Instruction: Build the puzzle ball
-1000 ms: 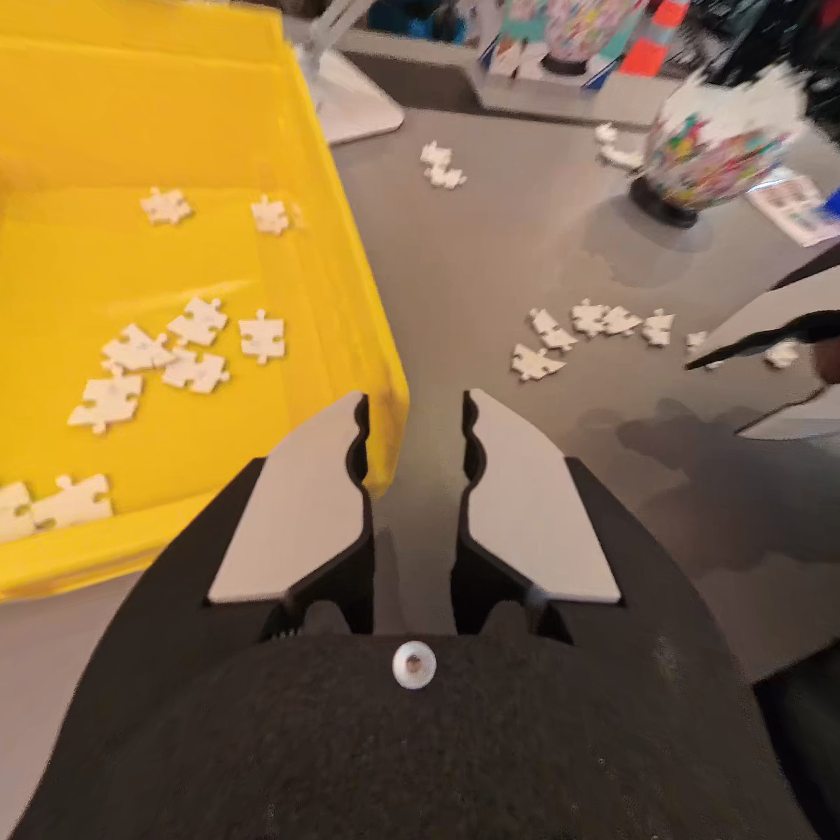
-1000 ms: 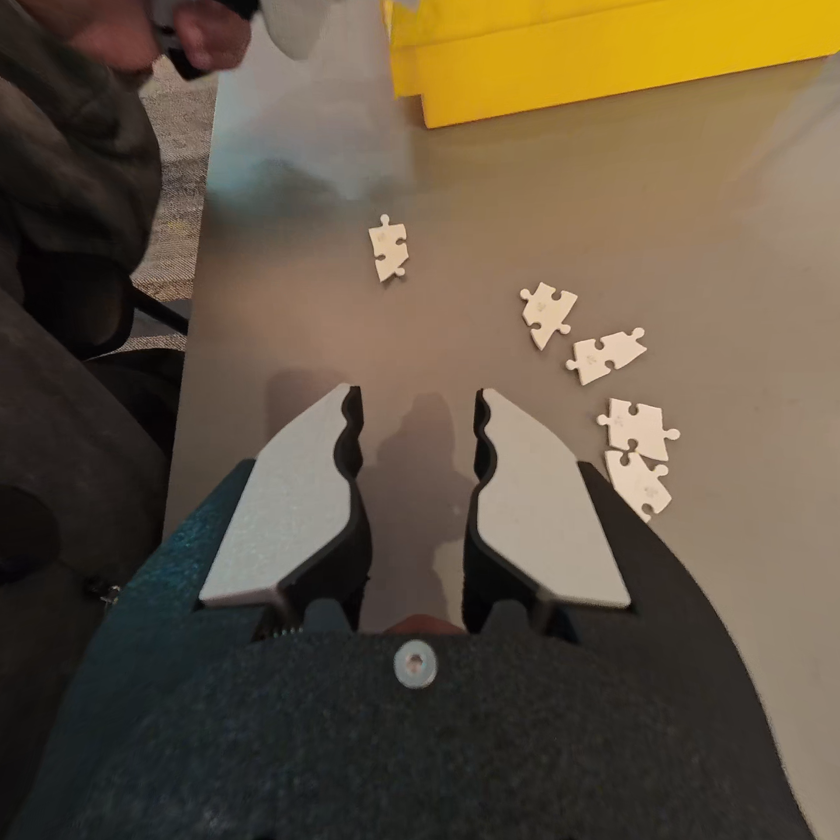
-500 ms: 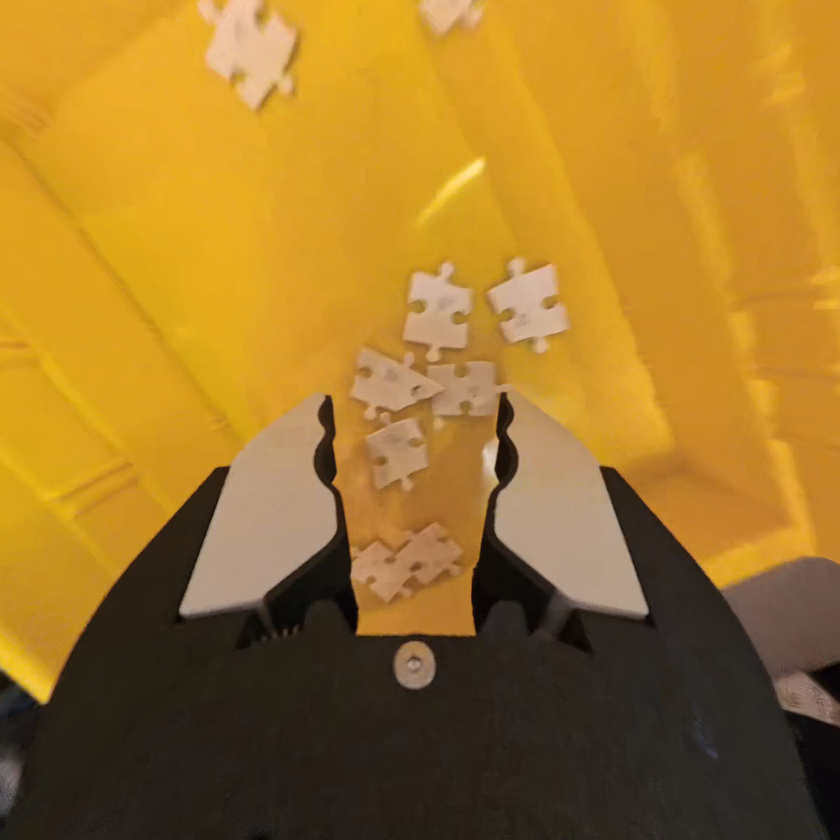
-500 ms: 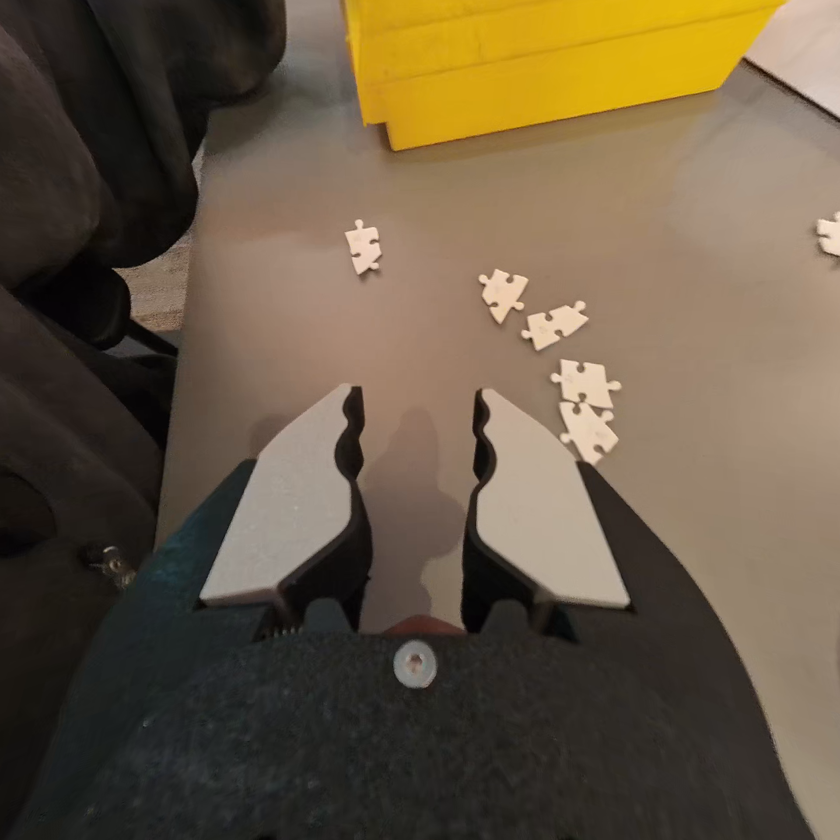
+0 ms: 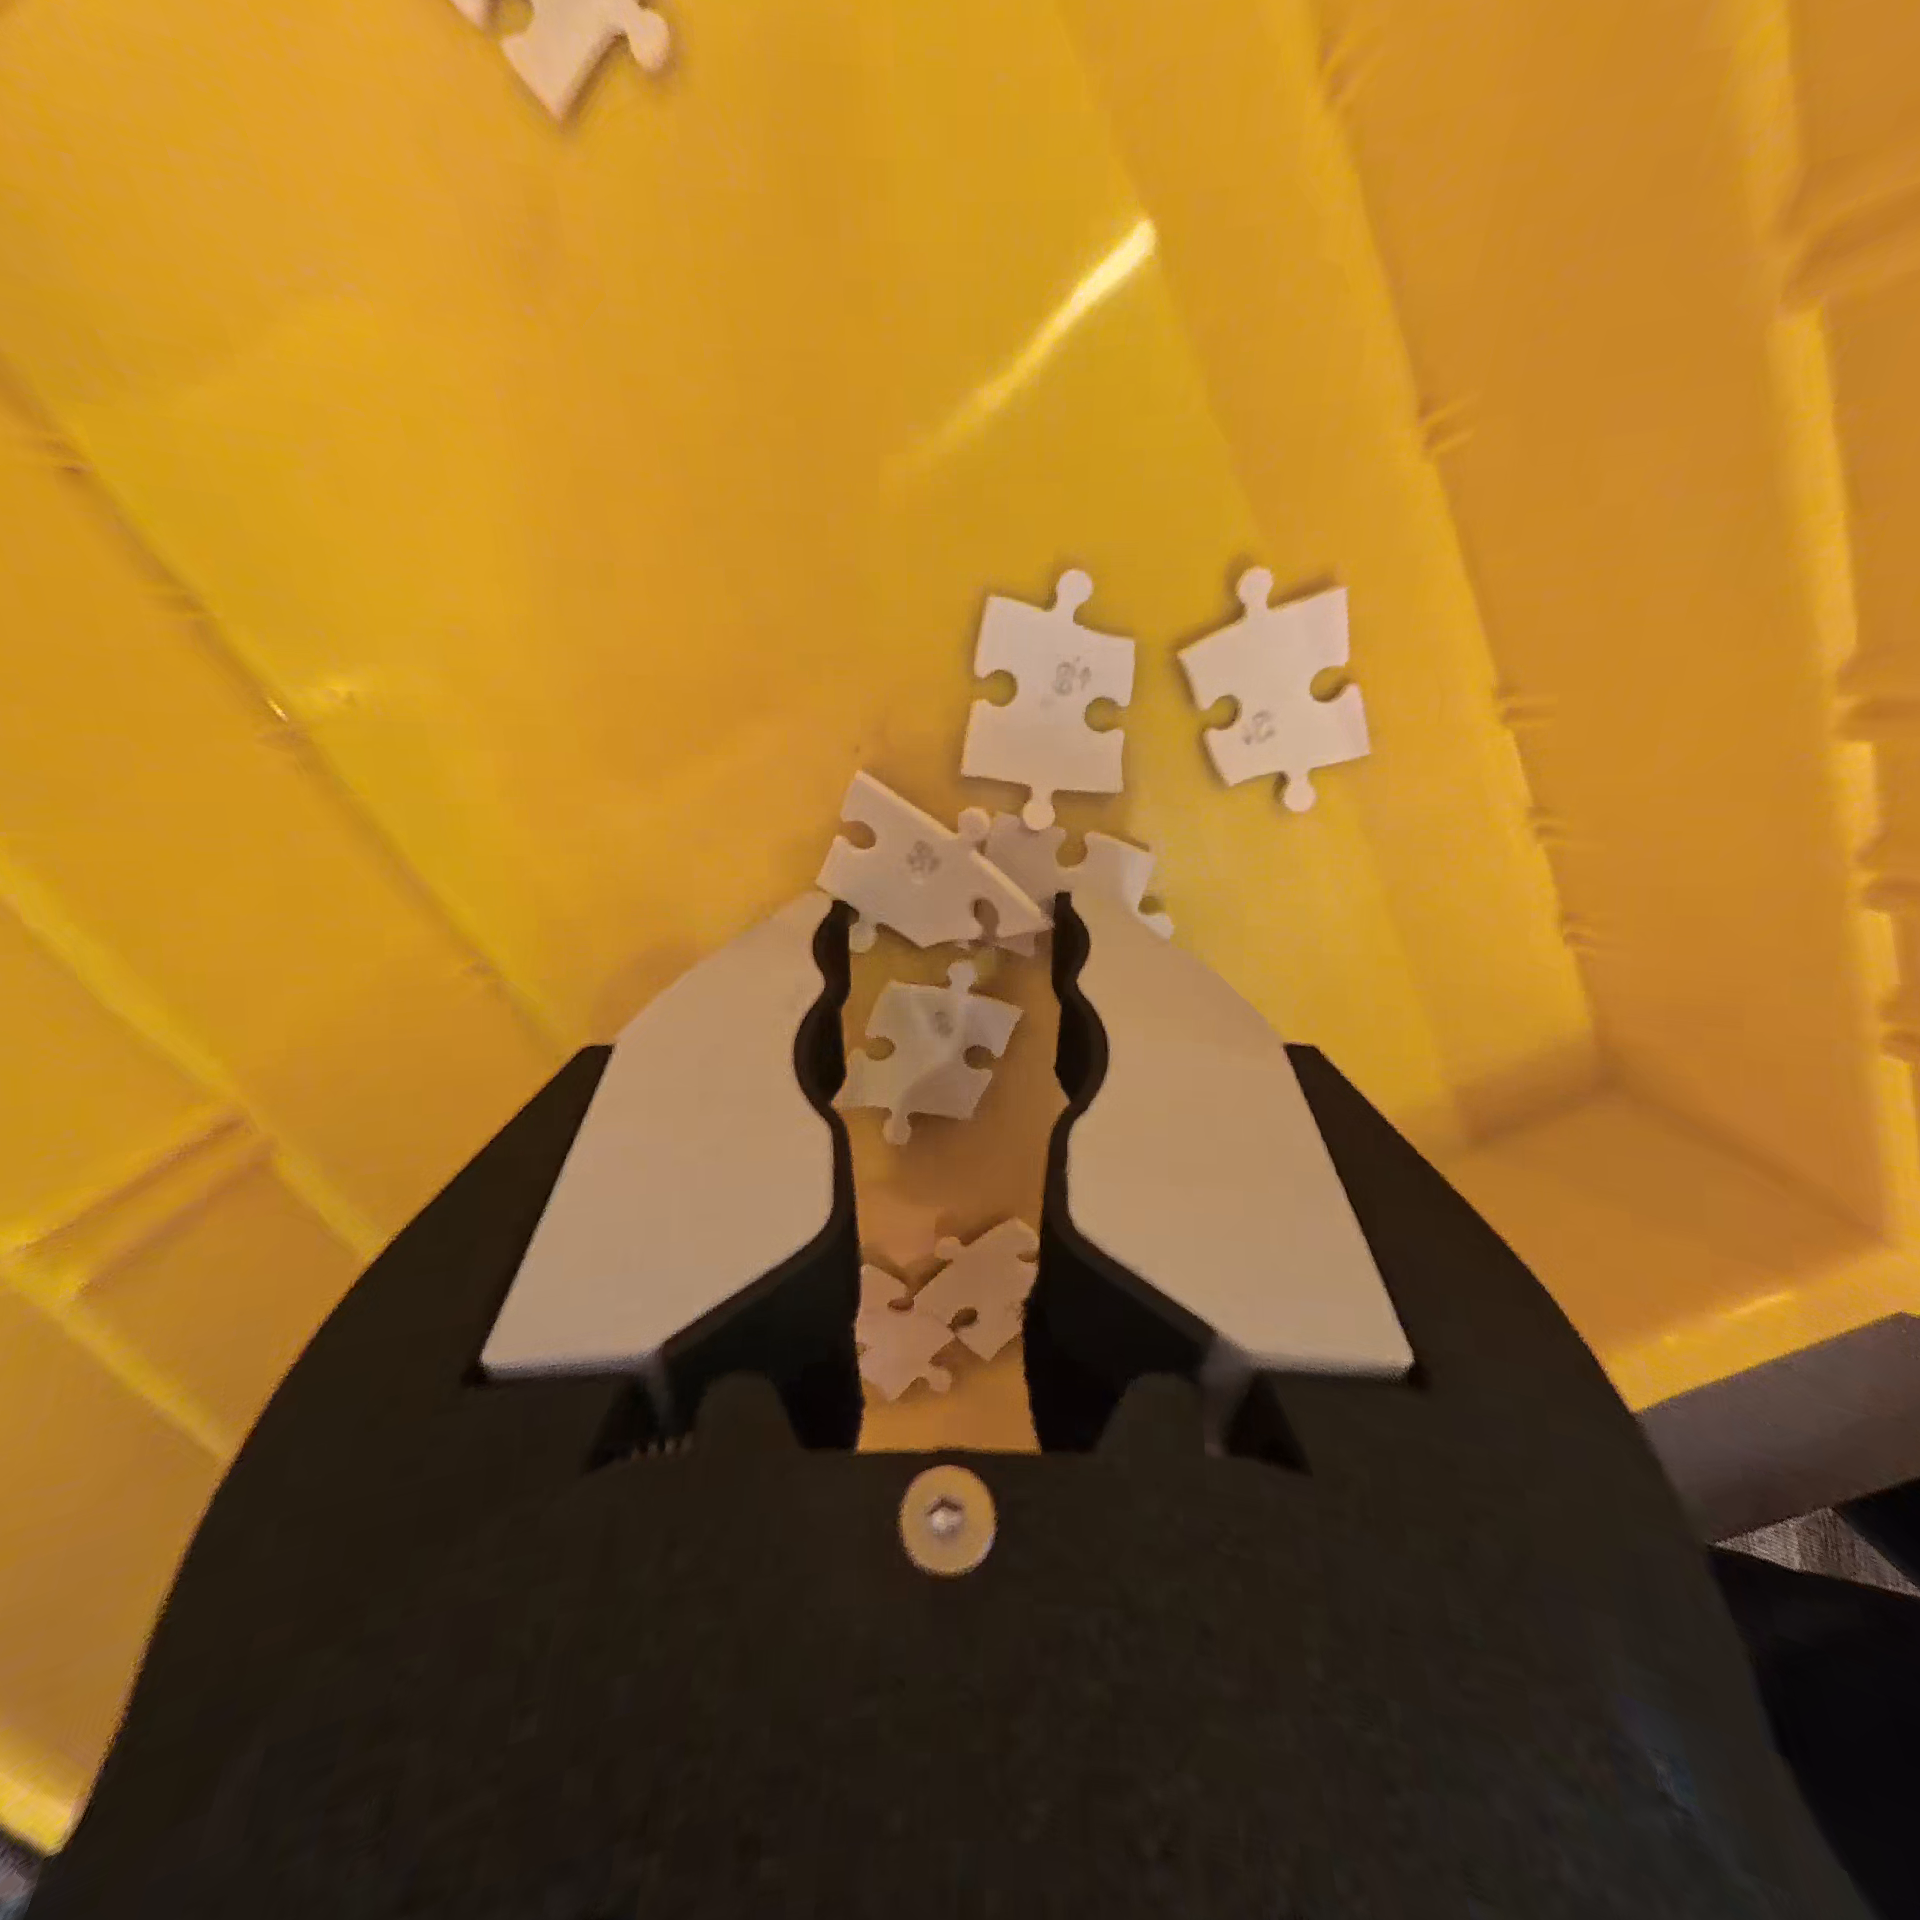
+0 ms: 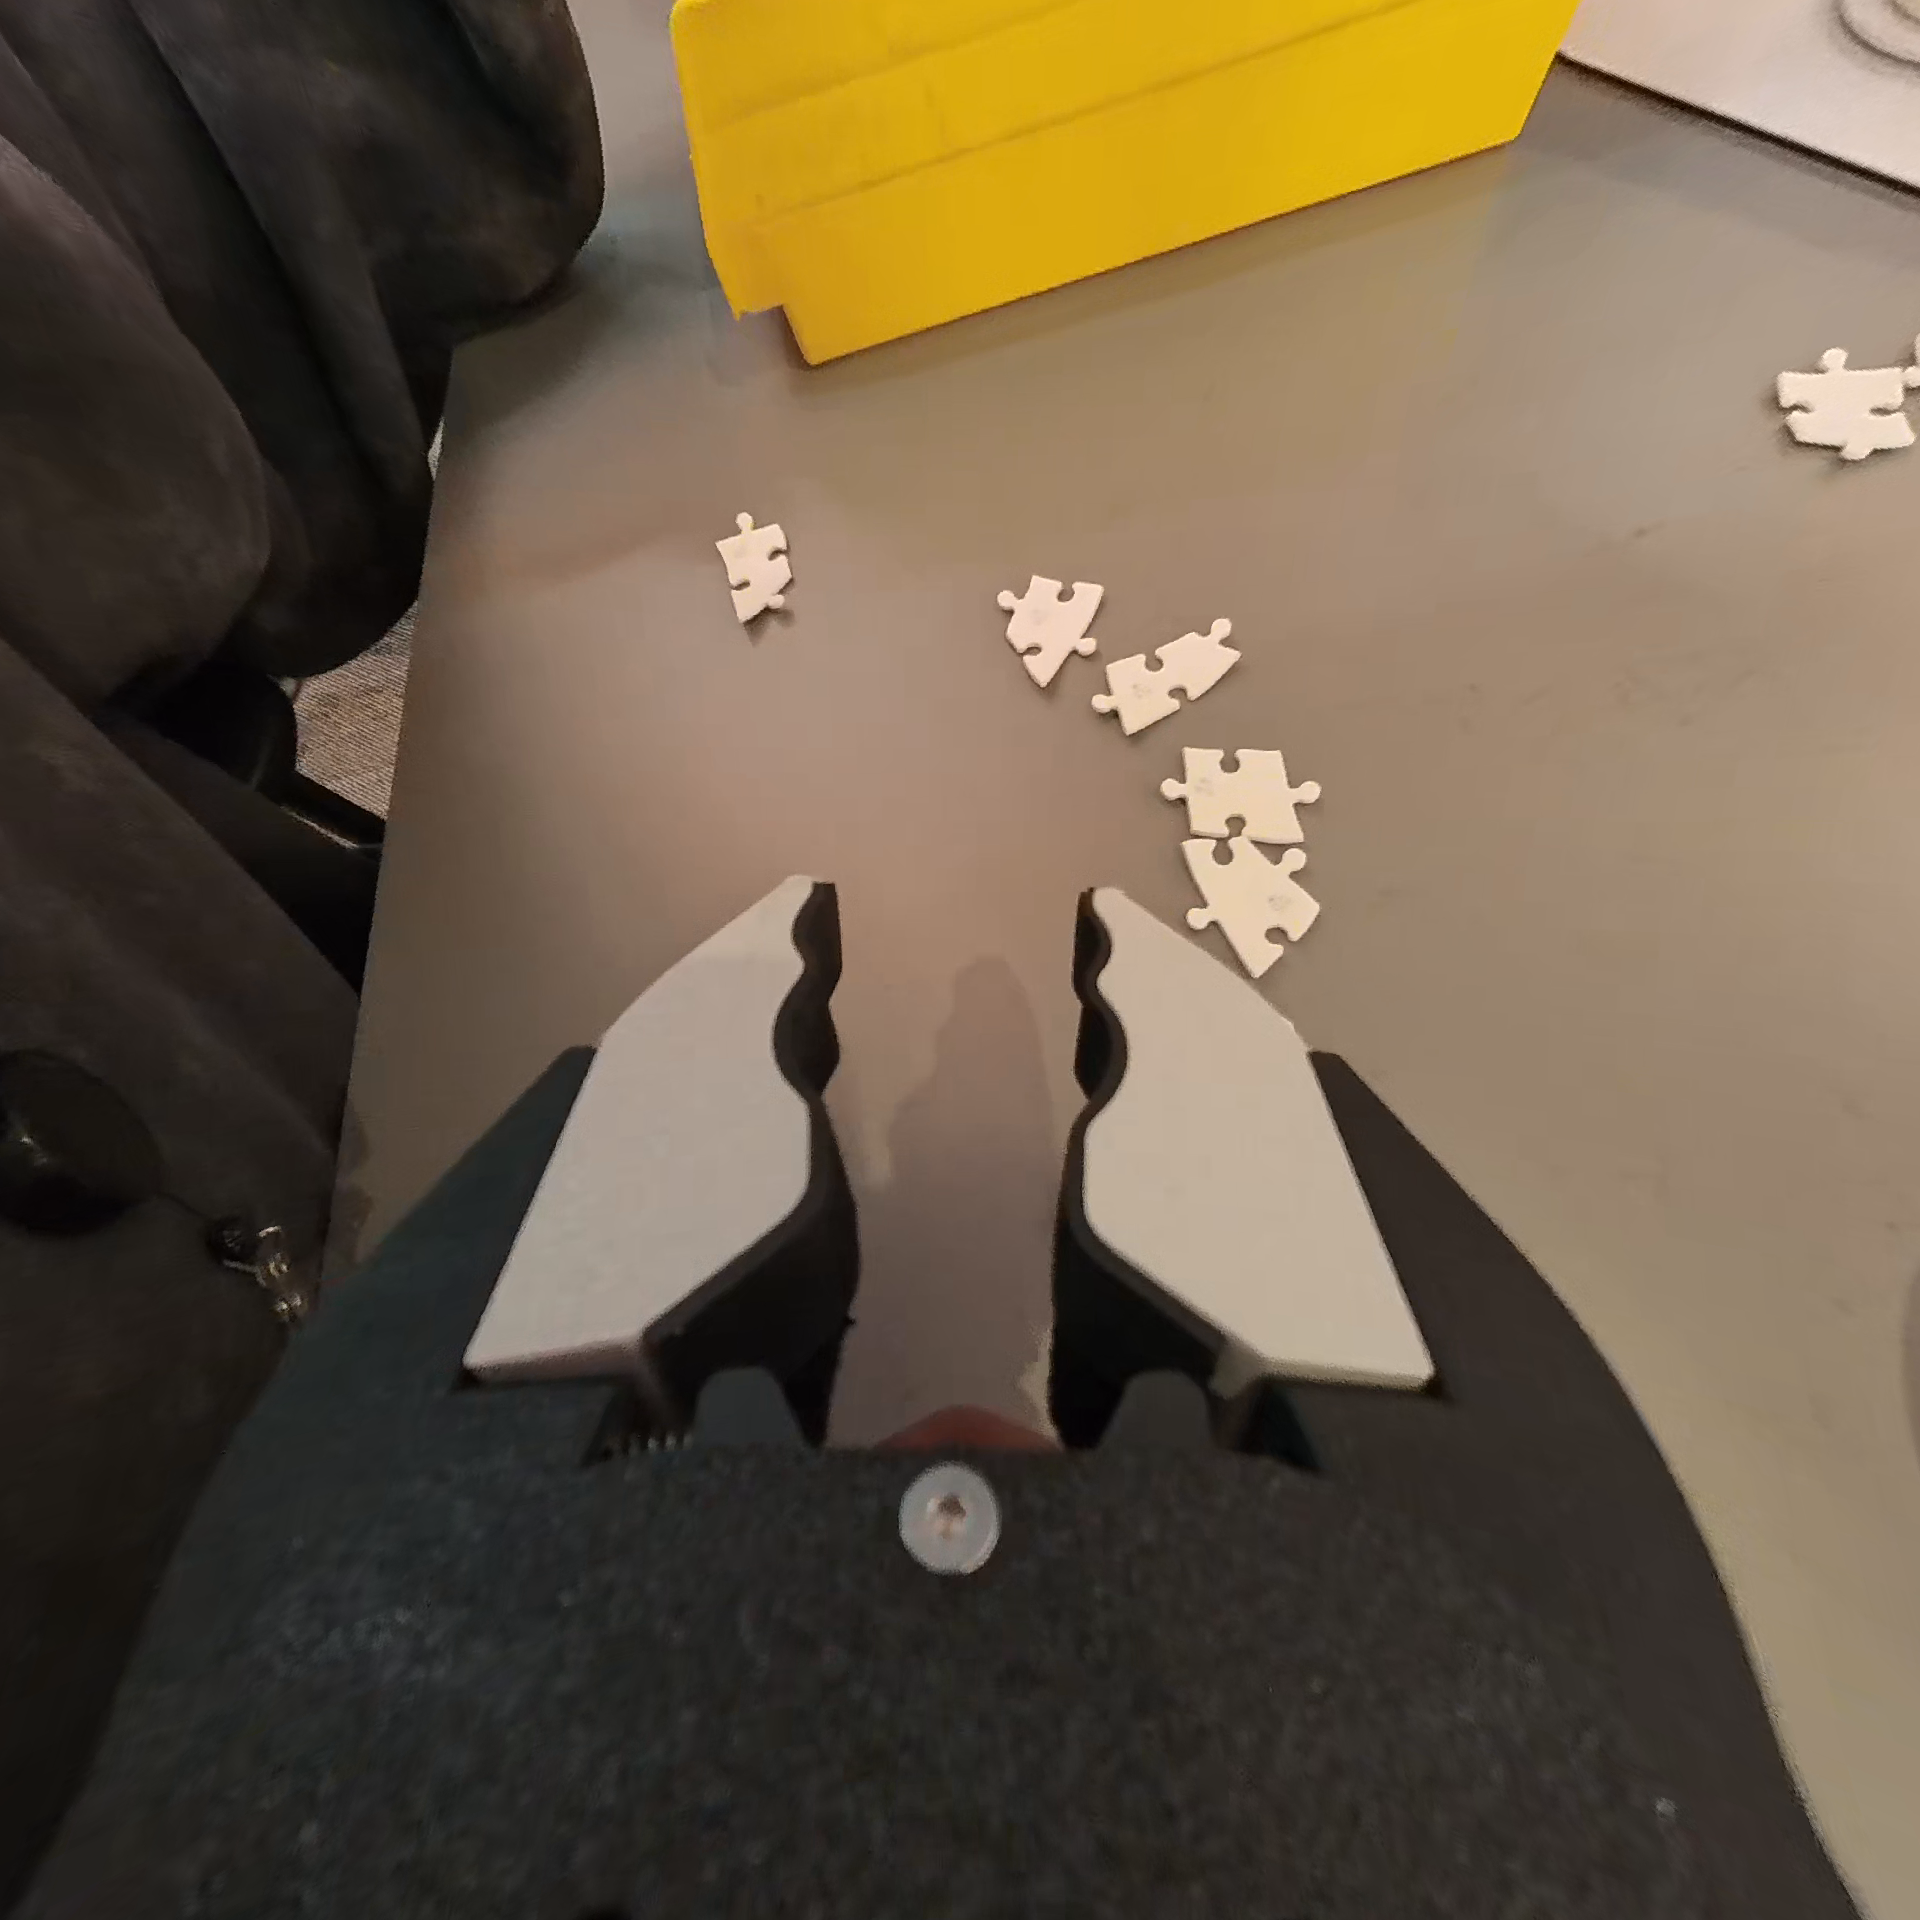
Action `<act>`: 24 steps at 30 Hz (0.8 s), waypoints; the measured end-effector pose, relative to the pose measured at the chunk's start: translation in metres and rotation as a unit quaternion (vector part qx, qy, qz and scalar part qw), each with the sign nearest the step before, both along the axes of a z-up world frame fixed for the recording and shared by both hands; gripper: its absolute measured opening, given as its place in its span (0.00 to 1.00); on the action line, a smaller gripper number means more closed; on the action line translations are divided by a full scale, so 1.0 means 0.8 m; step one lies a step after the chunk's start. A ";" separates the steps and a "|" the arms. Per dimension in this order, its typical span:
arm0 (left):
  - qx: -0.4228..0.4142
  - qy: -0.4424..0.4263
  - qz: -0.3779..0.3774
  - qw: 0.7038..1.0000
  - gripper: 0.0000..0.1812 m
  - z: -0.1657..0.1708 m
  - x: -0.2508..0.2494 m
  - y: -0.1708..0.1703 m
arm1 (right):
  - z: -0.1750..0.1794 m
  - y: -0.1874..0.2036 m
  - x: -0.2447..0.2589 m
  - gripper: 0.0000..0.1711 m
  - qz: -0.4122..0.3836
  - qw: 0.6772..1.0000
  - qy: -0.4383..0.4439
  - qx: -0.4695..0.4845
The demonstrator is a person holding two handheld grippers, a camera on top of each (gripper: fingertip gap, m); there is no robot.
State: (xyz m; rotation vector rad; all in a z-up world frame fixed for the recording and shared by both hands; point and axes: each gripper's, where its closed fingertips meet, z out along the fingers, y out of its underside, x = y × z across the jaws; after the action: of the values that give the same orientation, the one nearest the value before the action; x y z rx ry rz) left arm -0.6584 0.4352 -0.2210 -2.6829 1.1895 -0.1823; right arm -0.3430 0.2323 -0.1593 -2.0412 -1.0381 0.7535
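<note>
Both grippers' fingers apart — left gripper (image 5: 943, 909) over bin (image 5: 520, 520) pieces (image 5: 1047, 707), right gripper (image 6: 954, 894) above table (image 6: 1455, 623).

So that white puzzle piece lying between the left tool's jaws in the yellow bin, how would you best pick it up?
The puzzle piece lies flat on the yellow bin floor, so only its thin edges can be pinched. I'd lower the open left gripper from straight above and close the jaws across its two opposite straighter sides, avoiding the knobs. It lies apart from the overlapping pieces ahead, so probably nothing else gets caught.

Yellow bin (image 5: 520, 520) showing plain glossy walls; white puzzle pieces (image 5: 1047, 707) lying blank-side up; grey table (image 6: 1455, 727) showing plain; dark clothing (image 6: 208, 416) appearing charcoal.
</note>
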 end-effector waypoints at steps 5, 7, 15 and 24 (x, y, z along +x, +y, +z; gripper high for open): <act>0.020 -0.002 0.002 1.000 0.20 0.008 -0.007 -0.003 | -0.002 -0.001 0.000 0.25 0.002 1.000 0.002 -0.002; 0.037 0.005 0.004 0.999 0.20 0.014 -0.011 -0.003 | 0.000 -0.002 0.000 0.25 0.002 1.000 0.003 -0.001; 0.169 -0.027 -0.015 0.985 0.00 0.114 -0.001 -0.018 | 0.015 -0.007 0.016 0.25 -0.011 1.000 -0.011 0.022; 0.158 -0.016 0.032 0.987 0.09 0.096 -0.022 -0.032 | 0.021 -0.021 0.036 0.23 -0.027 0.999 0.002 0.031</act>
State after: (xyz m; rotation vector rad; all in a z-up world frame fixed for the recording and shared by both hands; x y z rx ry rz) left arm -0.6762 0.4096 -0.1444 -2.4265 1.0246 -0.0235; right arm -0.3146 0.2154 -0.1421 -2.0050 -0.9870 0.6890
